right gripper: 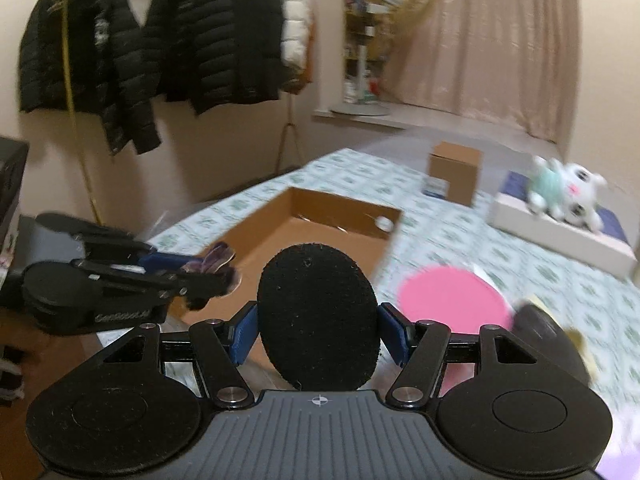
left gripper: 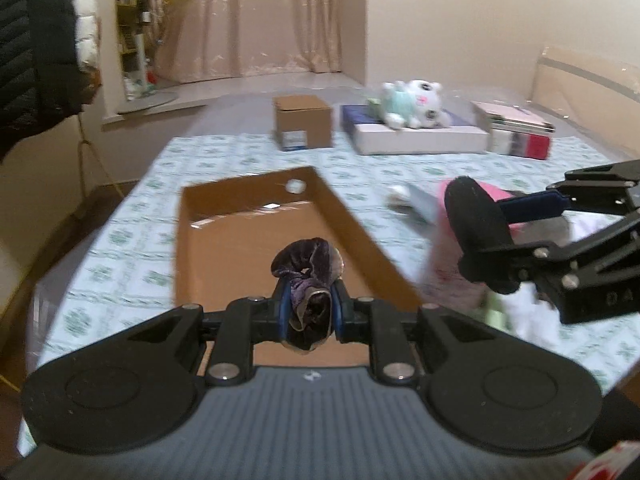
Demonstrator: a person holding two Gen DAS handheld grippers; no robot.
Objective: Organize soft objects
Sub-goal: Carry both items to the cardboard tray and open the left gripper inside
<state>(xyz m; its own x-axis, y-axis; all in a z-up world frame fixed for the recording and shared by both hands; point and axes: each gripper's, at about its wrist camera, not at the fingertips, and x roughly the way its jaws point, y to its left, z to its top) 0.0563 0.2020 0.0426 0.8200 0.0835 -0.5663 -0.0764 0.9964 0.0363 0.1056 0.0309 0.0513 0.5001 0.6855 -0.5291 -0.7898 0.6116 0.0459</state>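
Observation:
My left gripper (left gripper: 310,312) is shut on a dark purple velvet scrunchie (left gripper: 308,268) and holds it above the near end of an open brown cardboard box (left gripper: 240,236). It also shows in the right wrist view (right gripper: 208,270) at the left with the scrunchie (right gripper: 216,260). My right gripper (right gripper: 318,332) is shut on a black oval foam pad (right gripper: 318,316), to the right of the box (right gripper: 320,216). The pad (left gripper: 476,220) and right gripper (left gripper: 520,216) show in the left wrist view. A pink round pad (right gripper: 452,300) lies on the table.
The table has a green patterned cloth (left gripper: 128,248). At its far end stand a small closed cardboard box (left gripper: 303,126), a flat white and blue box (left gripper: 416,134) with a white plush toy (left gripper: 416,104) on it, and stacked books (left gripper: 516,132). Black jackets (right gripper: 140,48) hang at left.

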